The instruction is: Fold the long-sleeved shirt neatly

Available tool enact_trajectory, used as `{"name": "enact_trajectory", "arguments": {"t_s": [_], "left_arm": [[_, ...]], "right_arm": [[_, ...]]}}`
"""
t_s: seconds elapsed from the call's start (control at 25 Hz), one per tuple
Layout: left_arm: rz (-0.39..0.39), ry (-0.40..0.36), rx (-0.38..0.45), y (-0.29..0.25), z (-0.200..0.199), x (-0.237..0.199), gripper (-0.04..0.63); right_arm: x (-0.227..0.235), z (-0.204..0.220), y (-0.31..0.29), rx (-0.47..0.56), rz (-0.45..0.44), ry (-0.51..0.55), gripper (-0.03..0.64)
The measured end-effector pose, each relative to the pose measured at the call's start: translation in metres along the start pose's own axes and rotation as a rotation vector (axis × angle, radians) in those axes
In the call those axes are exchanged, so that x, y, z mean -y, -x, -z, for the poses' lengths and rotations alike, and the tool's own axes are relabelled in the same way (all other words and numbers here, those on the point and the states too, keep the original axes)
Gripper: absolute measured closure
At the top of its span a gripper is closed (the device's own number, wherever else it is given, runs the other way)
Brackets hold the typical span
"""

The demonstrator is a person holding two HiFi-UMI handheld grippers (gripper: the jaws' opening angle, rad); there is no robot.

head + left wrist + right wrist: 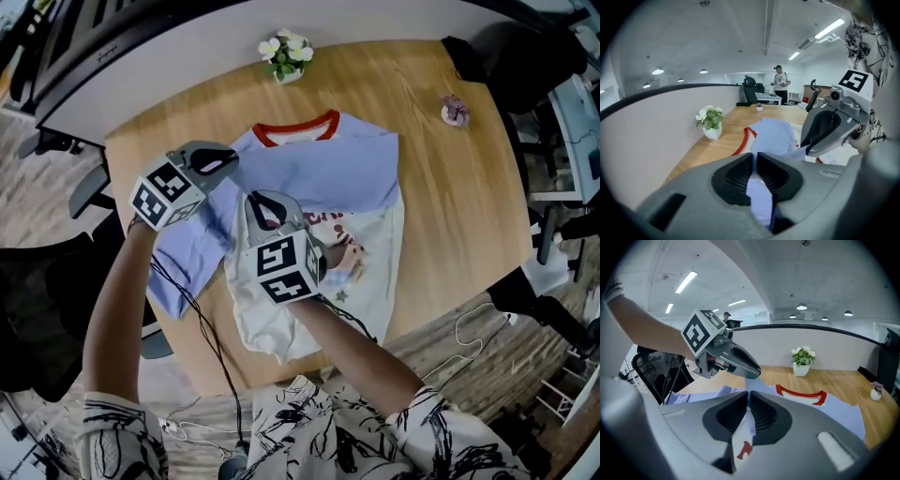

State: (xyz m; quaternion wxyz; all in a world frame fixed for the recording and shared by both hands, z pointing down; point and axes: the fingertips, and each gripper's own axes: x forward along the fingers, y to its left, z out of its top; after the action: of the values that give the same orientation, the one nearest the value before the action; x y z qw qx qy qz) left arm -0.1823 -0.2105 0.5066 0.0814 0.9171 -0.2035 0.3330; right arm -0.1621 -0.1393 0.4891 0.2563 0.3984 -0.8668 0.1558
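Head view: one shirt (328, 169) pinched by left gripper (231, 160), right gripper (263, 197); one plant (286, 54).

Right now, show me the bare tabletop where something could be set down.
Widest free wood: right of the shirt, below the small pink object, out to the table edge. A smaller strip lies left of the flower pot. The middle is crowded: the left gripper and right gripper pinch the shirt there.
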Motion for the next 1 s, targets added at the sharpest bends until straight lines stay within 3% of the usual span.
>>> {"name": "enact_trajectory", "arguments": {"t_s": [0.12,0.24,0.4,0.56,0.68,1.0], "left_arm": [[-0.027,0.034,-0.025,-0.003,0.023,-0.011,0.504],[-0.05,0.091,-0.038,-0.006,0.04,-0.02,0.503],[-0.097,0.134,-0.098,-0.007,0.069,-0.032,0.465],[-0.123,0.181,-0.109,0.007,0.087,-0.036,0.396],[-0.184,0.216,-0.058,0.036,0.088,-0.036,0.355],[-0.47,0.327,0.235,0.184,0.073,0.024,0.288]], "right_arm": [[-0.013,0.009,-0.019,-0.024,-0.019,-0.014,0.578],[-0.025,0.022,-0.035,-0.056,-0.051,-0.038,0.567],[-0.051,0.045,-0.053,-0.141,-0.167,-0.085,0.42],[-0.064,0.053,-0.054,-0.166,-0.214,-0.067,0.394],[-0.068,0.05,-0.052,-0.155,-0.234,-0.044,0.382],[-0.099,-0.015,-0.033,0.001,-0.386,0.112,0.324]]}}
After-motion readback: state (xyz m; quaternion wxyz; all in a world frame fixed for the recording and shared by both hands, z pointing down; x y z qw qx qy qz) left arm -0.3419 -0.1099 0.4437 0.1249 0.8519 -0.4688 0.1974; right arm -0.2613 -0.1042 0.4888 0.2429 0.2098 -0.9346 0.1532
